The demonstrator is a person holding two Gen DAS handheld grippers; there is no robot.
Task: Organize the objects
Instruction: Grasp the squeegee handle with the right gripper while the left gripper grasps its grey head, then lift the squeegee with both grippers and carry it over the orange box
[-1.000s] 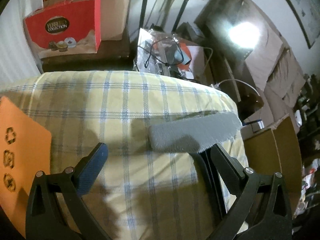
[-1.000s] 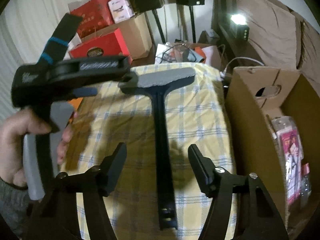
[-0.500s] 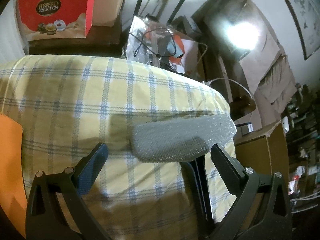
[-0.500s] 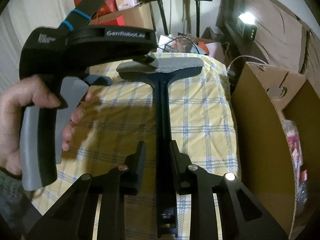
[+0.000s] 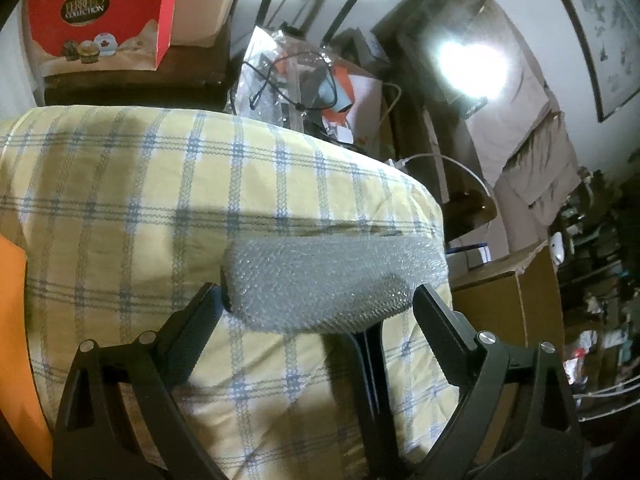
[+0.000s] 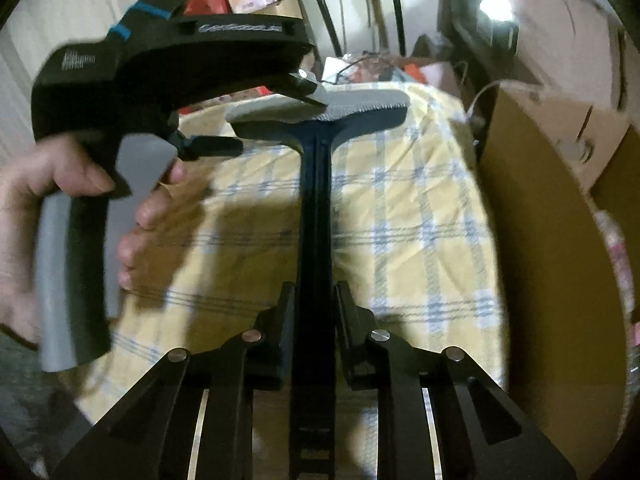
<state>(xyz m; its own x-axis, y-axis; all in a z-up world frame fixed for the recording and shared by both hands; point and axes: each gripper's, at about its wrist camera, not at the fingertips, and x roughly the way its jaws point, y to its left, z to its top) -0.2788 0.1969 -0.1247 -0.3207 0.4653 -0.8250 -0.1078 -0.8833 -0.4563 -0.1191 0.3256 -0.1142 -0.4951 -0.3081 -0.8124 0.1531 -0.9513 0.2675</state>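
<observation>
Yellow cloth with blue checks [image 5: 132, 200] covers the tabletop, and clutter rings it: a red chocolate box [image 5: 100, 20] at the far left, a tangle of cables and plastic bags [image 5: 296, 76] beyond the far edge, an open cardboard box [image 6: 560, 240] close on the right.

On the cloth lies a T-shaped black tool [image 6: 316, 200], its long handle running near to far and its grey textured head [image 5: 332, 280] crosswise at the far end, near the right edge of the tabletop.

In the right wrist view, the right hand-held gripper [image 6: 314, 312] is clamped on the handle near its near end, both fingers pressed against its sides.

The left hand-held gripper [image 5: 320, 304], held by a bare hand [image 6: 72, 184], sits at the head with its fingers spread wide, one at each end of the grey pad; whether they touch it I cannot tell.

An orange sheet [image 5: 16, 340] shows at the left edge.
</observation>
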